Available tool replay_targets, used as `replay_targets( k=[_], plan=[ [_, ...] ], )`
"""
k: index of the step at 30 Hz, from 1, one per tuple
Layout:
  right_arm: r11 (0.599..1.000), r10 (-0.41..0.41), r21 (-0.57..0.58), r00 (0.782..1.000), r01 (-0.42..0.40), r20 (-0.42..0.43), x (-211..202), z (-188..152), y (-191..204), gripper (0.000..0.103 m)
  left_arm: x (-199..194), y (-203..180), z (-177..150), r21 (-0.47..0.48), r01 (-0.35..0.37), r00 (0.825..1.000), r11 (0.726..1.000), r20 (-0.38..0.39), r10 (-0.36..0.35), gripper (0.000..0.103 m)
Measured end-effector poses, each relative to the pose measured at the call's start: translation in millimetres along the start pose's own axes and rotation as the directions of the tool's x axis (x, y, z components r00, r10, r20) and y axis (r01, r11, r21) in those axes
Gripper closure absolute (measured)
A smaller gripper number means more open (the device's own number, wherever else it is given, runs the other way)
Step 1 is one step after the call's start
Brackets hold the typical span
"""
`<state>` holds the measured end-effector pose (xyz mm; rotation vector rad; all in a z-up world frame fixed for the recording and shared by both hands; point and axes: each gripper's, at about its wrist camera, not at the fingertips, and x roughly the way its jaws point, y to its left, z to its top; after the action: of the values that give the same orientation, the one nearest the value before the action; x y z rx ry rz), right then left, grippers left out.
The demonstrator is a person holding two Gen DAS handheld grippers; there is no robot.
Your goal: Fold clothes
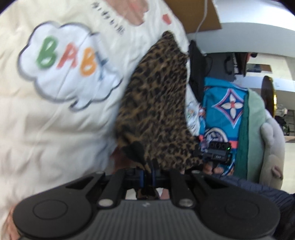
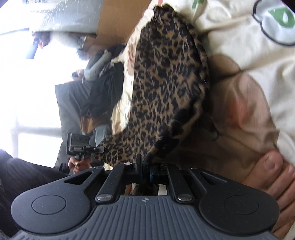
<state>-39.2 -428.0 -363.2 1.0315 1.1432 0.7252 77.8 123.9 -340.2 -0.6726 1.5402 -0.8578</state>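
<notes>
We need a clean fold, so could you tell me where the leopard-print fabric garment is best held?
By its two corners at one edge, as now: left tongs and right tongs each pinch a corner from outside, so the leopard-print fabric garment hangs spread between them.

Left wrist view: cream bedcover (image 1: 55, 129) carries a white cloud patch (image 1: 66, 64) with coloured letters "BAB": green B, red A, orange B; a fourth character is blurred. Small dark print line (image 1: 108, 20) above it is unreadable. Right wrist view: only a partial green letter (image 2: 282, 16).
</notes>
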Motion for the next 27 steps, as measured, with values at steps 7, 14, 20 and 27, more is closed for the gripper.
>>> replay_targets(
  k=[7, 14, 20, 27],
  plan=[
    [1.0, 0.003, 0.017, 0.993, -0.005, 0.115, -10.8, 17.0, -2.9, 0.098, -5.9, -13.7, 26.3, 0.005, 0.066, 0.99, 0.998, 0.121, -0.067, 0.095],
    [0.999, -0.029, 0.038, 0.982, 0.022, 0.185, -12.1, 30.1, -9.5, 0.098, -11.7, -19.3, 47.8, 0.018, 0.041, 0.981, 0.999, 0.187, -0.043, 0.095],
    [0.997, -0.069, 0.042, 0.975, 0.062, 0.213, -5.4, 42.4, -7.8, 0.098, -6.7, -29.2, 64.3, 0.048, -0.044, 0.981, 0.998, 0.192, 0.034, 0.095],
    [0.996, -0.045, 0.08, 0.963, 0.025, 0.267, 1.3, 59.1, -10.4, 0.098, -8.1, -40.6, 86.6, 0.036, -0.148, 0.956, 0.988, 0.26, 0.133, 0.095]
  ],
)
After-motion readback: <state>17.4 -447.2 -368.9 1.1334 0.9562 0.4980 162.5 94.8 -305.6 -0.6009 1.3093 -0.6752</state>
